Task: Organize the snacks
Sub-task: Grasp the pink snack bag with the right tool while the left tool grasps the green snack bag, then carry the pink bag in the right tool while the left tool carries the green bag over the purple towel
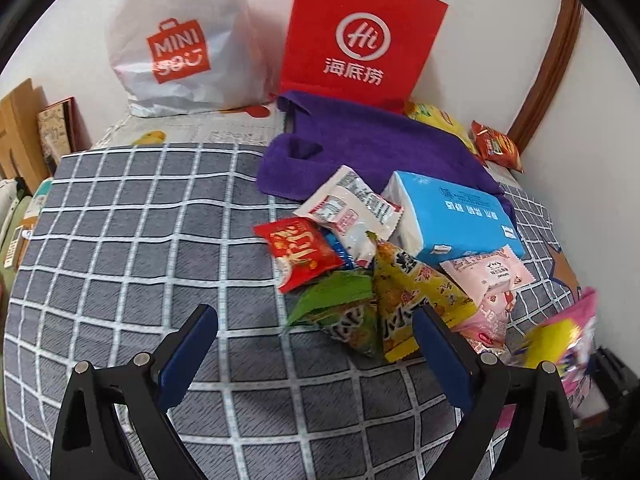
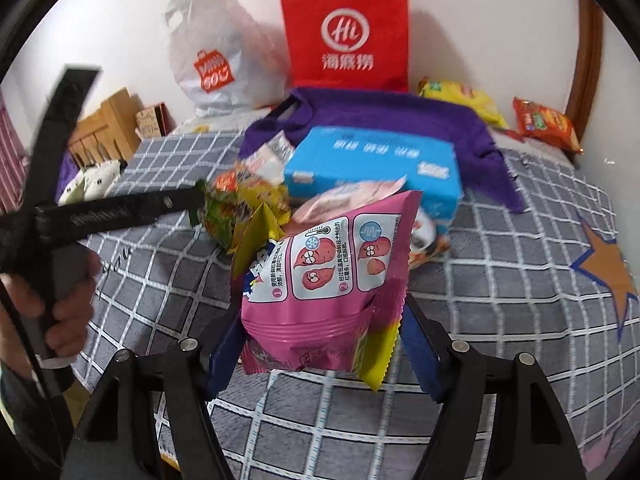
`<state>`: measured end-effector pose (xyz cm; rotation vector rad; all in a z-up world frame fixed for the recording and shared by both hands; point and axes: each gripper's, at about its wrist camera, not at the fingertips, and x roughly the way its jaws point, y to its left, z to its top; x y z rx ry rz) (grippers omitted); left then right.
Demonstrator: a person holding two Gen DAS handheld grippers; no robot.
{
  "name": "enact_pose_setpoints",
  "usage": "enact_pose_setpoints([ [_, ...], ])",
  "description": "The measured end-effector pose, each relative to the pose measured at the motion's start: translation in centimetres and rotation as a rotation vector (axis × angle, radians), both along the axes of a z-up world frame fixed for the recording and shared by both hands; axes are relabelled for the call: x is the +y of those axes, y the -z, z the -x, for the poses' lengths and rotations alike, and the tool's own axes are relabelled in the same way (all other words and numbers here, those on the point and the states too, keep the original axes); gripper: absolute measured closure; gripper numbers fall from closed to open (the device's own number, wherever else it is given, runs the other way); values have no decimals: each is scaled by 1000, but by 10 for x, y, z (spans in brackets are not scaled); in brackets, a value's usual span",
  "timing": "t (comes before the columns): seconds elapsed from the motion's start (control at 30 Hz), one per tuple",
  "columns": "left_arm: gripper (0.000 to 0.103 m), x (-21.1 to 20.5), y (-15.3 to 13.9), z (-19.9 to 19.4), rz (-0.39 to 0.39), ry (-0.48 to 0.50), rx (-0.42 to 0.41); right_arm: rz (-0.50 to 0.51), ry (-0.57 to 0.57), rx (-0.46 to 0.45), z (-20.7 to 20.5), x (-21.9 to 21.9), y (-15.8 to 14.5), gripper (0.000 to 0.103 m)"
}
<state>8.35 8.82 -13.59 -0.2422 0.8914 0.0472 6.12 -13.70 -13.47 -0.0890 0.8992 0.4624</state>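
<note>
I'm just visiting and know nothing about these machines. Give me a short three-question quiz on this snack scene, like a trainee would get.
1. True or false: the left tongs hold a packet.
2. What colour is the Hi bag? A) red B) green C) black
3. Fill in: the pink packet sits between the ___ pair.
Key: 1 false, they are open and empty; 2 A; 3 right tongs.

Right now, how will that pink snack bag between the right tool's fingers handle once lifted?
Pink snack bag is probably light and puffy: it bulges. Its glossy film may slip, and the creases near the bottom suggest it will crumple. The right tool straddles its lower end, so the top could flop.
</note>
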Motion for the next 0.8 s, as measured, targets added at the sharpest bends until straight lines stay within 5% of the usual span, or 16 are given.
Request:
enact_pose_setpoints([
  [0.1, 6, -4, 8, -9, -15, 6, 20, -2, 50, -32, -4, -19, -9, 31],
  [0.33, 36, -4, 26, -26, 30, 26, 56, 58, 188, -64, -25, -60, -1, 31],
  [0.57, 48, -9, 37, -33, 39, 46, 62, 60, 261, 39, -51, -78, 38, 31],
  [0.8, 54, 0, 32, -25, 90, 40, 52, 38, 264, 33, -54, -81, 34, 31],
])
